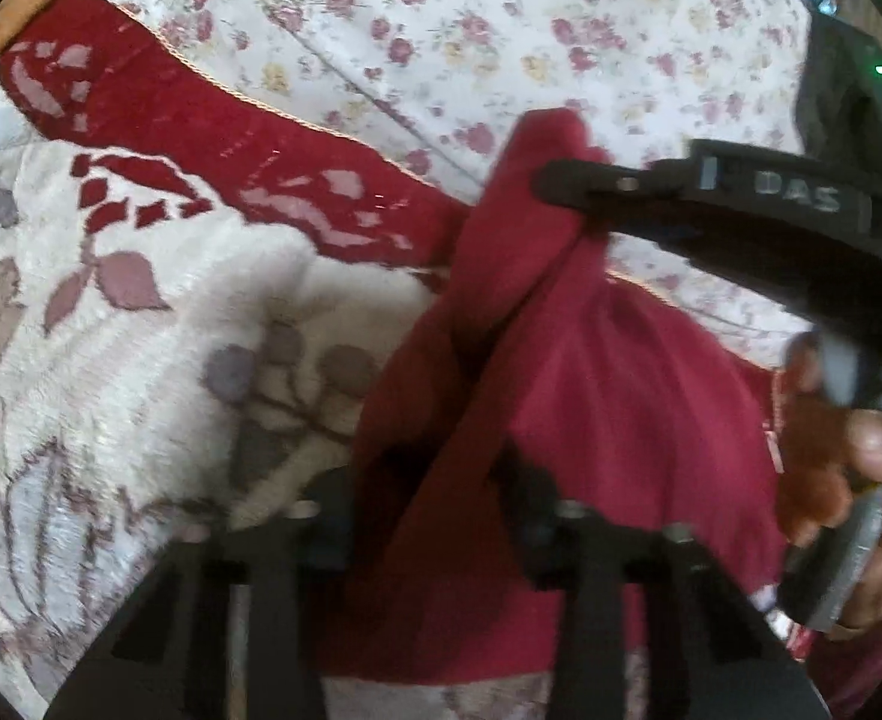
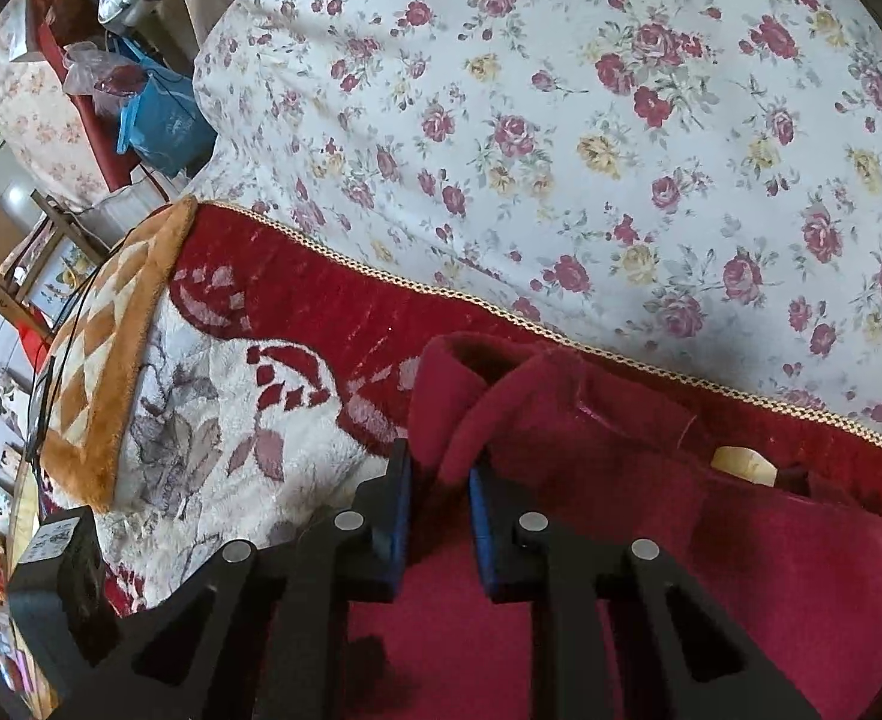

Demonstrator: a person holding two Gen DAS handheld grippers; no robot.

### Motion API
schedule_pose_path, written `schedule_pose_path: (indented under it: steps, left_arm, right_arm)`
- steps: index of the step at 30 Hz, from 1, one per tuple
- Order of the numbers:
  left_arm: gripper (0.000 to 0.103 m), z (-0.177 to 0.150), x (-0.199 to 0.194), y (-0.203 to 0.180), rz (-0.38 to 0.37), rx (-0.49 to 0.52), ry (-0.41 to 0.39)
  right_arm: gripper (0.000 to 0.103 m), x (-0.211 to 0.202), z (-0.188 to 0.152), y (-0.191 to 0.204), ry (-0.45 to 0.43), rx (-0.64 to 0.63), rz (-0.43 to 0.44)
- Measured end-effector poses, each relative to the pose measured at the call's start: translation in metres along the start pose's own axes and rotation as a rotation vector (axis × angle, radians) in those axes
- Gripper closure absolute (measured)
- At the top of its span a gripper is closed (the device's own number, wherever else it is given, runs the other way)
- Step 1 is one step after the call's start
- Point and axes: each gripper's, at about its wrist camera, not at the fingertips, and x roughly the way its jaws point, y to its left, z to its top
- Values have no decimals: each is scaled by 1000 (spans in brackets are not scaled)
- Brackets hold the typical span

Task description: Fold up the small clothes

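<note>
A small dark red fleece garment (image 1: 591,396) hangs bunched above a cream and red patterned blanket (image 1: 141,324). My left gripper (image 1: 435,480) is shut on a fold of the red garment near its lower part. My right gripper (image 1: 555,186) reaches in from the right in the left wrist view and pinches the garment's upper edge. In the right wrist view my right gripper (image 2: 441,480) is shut on a rolled edge of the red garment (image 2: 591,420), which spreads to the right over the blanket (image 2: 213,420).
A white sheet with red and yellow flowers (image 2: 561,120) covers the bed behind the blanket. A brown and cream checked mat (image 2: 105,372) lies at the blanket's left end. Bags and clutter (image 2: 153,114) stand beyond the bed at the upper left. A black box (image 2: 63,576) sits at the lower left.
</note>
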Motion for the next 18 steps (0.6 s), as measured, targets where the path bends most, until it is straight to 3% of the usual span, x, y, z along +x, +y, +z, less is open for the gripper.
schedule_pose_path:
  steps: [1, 4, 6, 8, 12, 18]
  left_arm:
    - [80, 0, -2, -2, 0, 6, -7]
    - [84, -2, -7, -7, -6, 23, -29]
    - [84, -1, -10, -8, -8, 21, -35]
    - [85, -1, -11, -7, -5, 18, -37]
    - [85, -1, -14, -8, -6, 20, -41]
    - [85, -4, -18, -8, -3, 19, -39]
  right_arm:
    - [84, 1, 0, 0, 6, -6, -6]
    - [72, 3, 3, -3, 15, 25, 7]
    - [38, 2, 5, -4, 19, 62, 29]
    - [27, 2, 8, 0, 29, 64, 30]
    - [22, 20, 12, 23, 92, -9, -4]
    - [20, 78, 14, 49, 222, -80, -79]
